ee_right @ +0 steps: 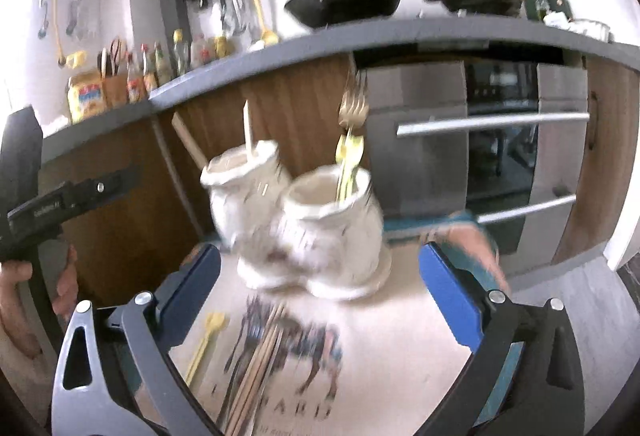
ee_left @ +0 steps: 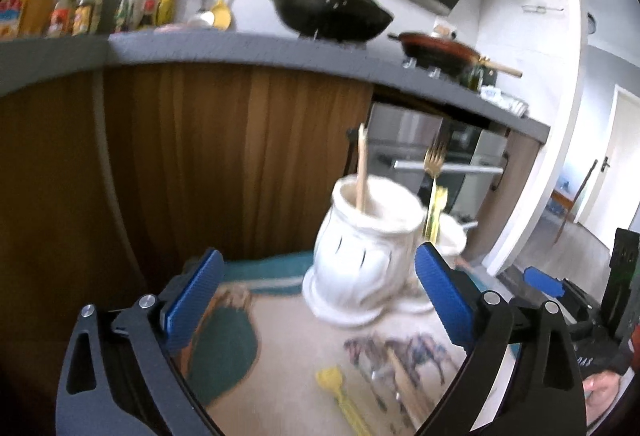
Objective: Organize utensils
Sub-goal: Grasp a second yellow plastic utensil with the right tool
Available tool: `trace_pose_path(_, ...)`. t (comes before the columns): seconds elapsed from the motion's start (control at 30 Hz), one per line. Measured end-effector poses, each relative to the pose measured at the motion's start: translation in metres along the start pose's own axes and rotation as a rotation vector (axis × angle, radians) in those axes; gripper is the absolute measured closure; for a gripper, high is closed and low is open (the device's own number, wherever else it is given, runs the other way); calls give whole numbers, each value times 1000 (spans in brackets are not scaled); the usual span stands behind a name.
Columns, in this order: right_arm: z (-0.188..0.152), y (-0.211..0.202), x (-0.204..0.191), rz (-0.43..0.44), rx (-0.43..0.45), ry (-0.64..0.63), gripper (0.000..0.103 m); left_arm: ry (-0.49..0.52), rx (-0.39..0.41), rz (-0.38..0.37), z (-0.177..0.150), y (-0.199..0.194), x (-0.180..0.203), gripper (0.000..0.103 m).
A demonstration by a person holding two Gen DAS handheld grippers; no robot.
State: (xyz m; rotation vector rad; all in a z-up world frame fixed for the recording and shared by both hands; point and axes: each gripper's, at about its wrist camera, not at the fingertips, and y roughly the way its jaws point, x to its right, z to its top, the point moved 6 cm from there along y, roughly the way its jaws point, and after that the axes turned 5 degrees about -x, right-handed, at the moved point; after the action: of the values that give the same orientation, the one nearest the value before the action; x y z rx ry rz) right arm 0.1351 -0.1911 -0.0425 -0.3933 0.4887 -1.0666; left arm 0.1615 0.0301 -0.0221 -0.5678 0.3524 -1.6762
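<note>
Two white ceramic holders stand at the far edge of a printed placemat point(ee_right: 400, 336). The left holder point(ee_left: 368, 256) point(ee_right: 244, 204) has a wooden chopstick point(ee_left: 362, 172) point(ee_right: 248, 132) in it. The right holder point(ee_right: 336, 232) point(ee_left: 452, 236) has gold and yellow forks point(ee_right: 352, 116) point(ee_left: 434, 176) standing in it. A yellow fork point(ee_left: 344, 396) point(ee_right: 206, 340), several chopsticks point(ee_right: 260, 356) point(ee_left: 404, 384) and dark forks point(ee_right: 240, 348) lie loose on the mat. My left gripper point(ee_left: 320, 296) is open and empty, short of the left holder. My right gripper point(ee_right: 322, 300) is open and empty, short of the right holder.
Behind the table runs a grey counter point(ee_left: 240, 48) with a black wok point(ee_left: 332, 12), a red pan point(ee_left: 440, 50) and sauce bottles point(ee_left: 84, 4). Below it are wooden cabinet fronts point(ee_left: 200, 156) and an oven point(ee_right: 480, 140). A hand point(ee_right: 16, 296) grips the left tool's handle.
</note>
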Motion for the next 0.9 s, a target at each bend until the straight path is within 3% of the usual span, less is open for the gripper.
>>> trace_pose_path(0.2, -33, 19, -40, 51, -136, -47, 5, -50, -90, -1, -35, -1, -11, 7)
trace_pose_path(0.43, -59, 49, -89, 64, -270, -125, 5, -74, -91, 40, -44, -9, -31, 7)
trace_pose_path(0.53, -69, 64, -105, 78, -338, -150, 15, -86, -94, 50, -45, -10, -39, 7)
trace_pose_path(0.67, -76, 87, -117, 80, -417, -151, 44, -107, -94, 53, -44, -10, -46, 7)
trace_pose_path(0.8, -78, 105, -122, 50, -456, -159, 67, -101, -84, 54, -43, -11, -48, 7)
trace_pose_path(0.9, -78, 110, -122, 25, -451, -190, 77, -97, -83, 57, -43, -11, -48, 7)
